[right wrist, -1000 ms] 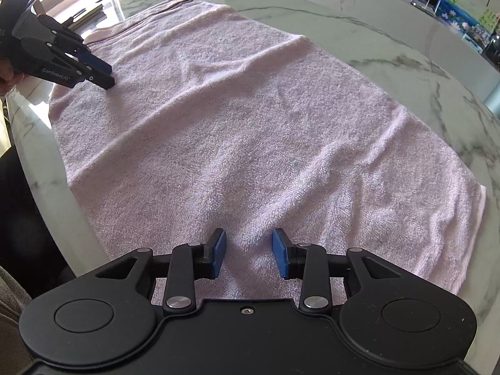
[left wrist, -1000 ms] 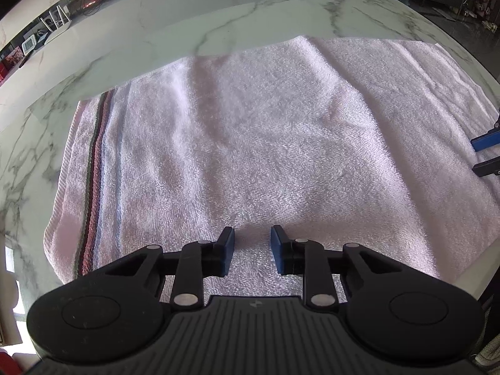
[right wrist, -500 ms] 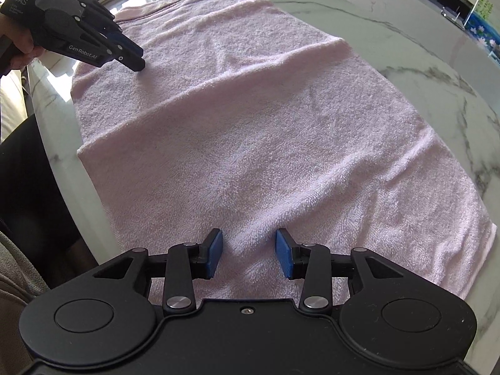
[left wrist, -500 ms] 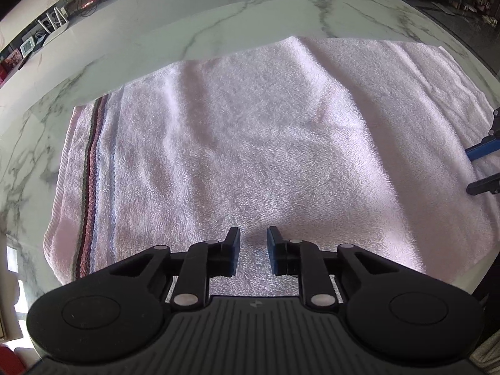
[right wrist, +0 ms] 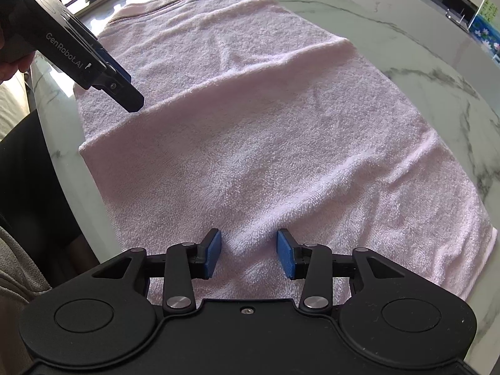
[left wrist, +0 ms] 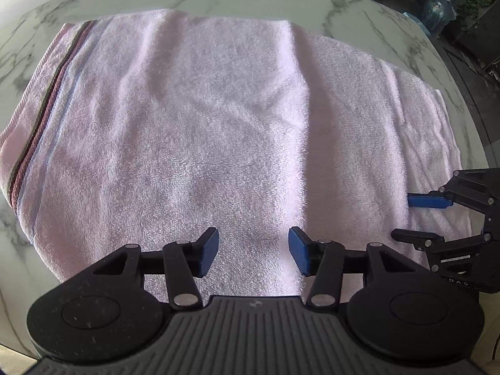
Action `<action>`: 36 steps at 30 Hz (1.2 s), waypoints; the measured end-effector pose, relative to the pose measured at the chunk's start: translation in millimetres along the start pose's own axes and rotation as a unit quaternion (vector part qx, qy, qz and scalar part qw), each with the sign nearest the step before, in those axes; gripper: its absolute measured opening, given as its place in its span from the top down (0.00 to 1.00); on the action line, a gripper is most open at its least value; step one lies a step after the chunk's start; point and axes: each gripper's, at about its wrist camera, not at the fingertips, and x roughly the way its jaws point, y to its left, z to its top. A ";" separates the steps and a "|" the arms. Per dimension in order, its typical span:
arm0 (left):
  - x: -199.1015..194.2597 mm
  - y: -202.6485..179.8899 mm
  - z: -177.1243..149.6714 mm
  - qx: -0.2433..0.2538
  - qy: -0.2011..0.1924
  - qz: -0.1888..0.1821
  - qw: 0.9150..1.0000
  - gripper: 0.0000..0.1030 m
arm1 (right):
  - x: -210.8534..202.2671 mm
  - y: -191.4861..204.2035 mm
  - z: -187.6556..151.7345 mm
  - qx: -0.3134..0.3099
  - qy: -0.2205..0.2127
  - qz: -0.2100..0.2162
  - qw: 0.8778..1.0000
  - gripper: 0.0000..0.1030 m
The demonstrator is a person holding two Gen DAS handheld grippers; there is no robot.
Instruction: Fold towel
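A pale pink towel (left wrist: 218, 118) lies spread flat on the marble table, with dark stripes along its left end (left wrist: 40, 115). It also fills the right wrist view (right wrist: 265, 125). My left gripper (left wrist: 253, 251) is open and empty, just above the towel's near edge. My right gripper (right wrist: 249, 256) is open and empty, over the near edge further along. The right gripper shows at the right of the left wrist view (left wrist: 406, 215). The left gripper shows at the upper left of the right wrist view (right wrist: 125, 90).
The white marble table (left wrist: 359, 9) curves around the towel, its rounded edge close to the towel's near side (right wrist: 62, 131). A water bottle (left wrist: 440, 12) stands on the floor beyond. Small items (right wrist: 481, 18) sit on a far counter.
Both grippers have moved closer together along the near edge. The left gripper's jaws have opened wider. The towel has not moved.
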 end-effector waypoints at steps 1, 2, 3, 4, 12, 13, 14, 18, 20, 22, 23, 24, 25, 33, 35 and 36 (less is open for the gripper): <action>0.8 0.0 -0.4 -0.008 0.004 -0.002 1.000 0.54 | 0.1 0.2 0.2 -0.001 0.000 0.001 1.000 0.61; 0.9 -0.8 -1.5 -0.012 0.004 -0.005 1.000 0.54 | 0.3 0.9 0.4 -0.003 -0.002 0.002 1.000 0.61; 0.7 -1.9 -2.8 -0.016 0.004 -0.007 1.000 0.54 | 0.4 1.8 0.7 -0.004 -0.003 0.003 1.000 0.61; 0.2 -3.0 -3.9 -0.017 0.003 -0.008 1.000 0.54 | 0.6 2.7 1.1 -0.006 -0.004 0.004 1.000 0.61; -3.3 -2.5 -8.0 -0.035 0.008 -0.025 0.999 0.53 | 1.7 7.6 2.8 -0.015 -0.009 0.008 1.000 0.61; -3.8 -3.9 -8.3 -0.034 0.008 -0.028 0.999 0.54 | 1.5 7.6 2.3 -0.015 -0.009 0.008 1.000 0.61; -5.7 -5.2 -8.9 -0.036 0.006 -0.035 0.999 0.54 | 1.3 7.6 1.8 -0.014 -0.009 0.008 1.000 0.61; -8.9 -14.1 -10.1 -0.032 0.000 -0.042 0.999 0.53 | 0.8 7.9 1.3 -0.015 -0.009 0.008 1.000 0.61; -3.4 -21.5 -11.0 -0.018 0.002 -0.024 1.000 0.56 | 0.5 12.0 0.5 -0.003 -0.011 0.006 1.000 0.61; -0.3 -25.6 -13.6 -0.004 0.006 -0.009 1.000 0.63 | 0.6 11.9 -0.4 -0.002 -0.013 0.007 1.000 0.61; 1.1 -28.2 -15.1 0.007 0.008 0.002 1.000 0.70 | 0.7 11.9 -1.0 -0.001 -0.014 0.007 1.000 0.61; 2.5 -31.1 -16.7 0.019 0.012 0.013 1.000 0.70 | 0.6 11.9 -1.6 0.000 -0.015 0.007 1.000 0.61; 3.2 -33.3 -18.1 0.026 0.012 0.020 0.999 0.70 | 0.4 11.9 -2.0 0.000 -0.016 0.008 1.000 0.61; 3.9 -42.5 -26.2 0.056 0.005 0.046 0.997 0.88 | 0.1 13.8 0.4 -0.005 -0.011 0.007 1.000 0.61; 2.5 -39.9 -28.1 0.056 0.006 0.042 0.998 0.92 | -0.1 15.8 1.7 -0.009 -0.009 0.010 1.000 0.61; 2.0 -39.4 -30.1 0.055 0.006 0.039 0.998 0.93 | -0.2 16.8 2.3 -0.011 -0.008 0.011 1.000 0.61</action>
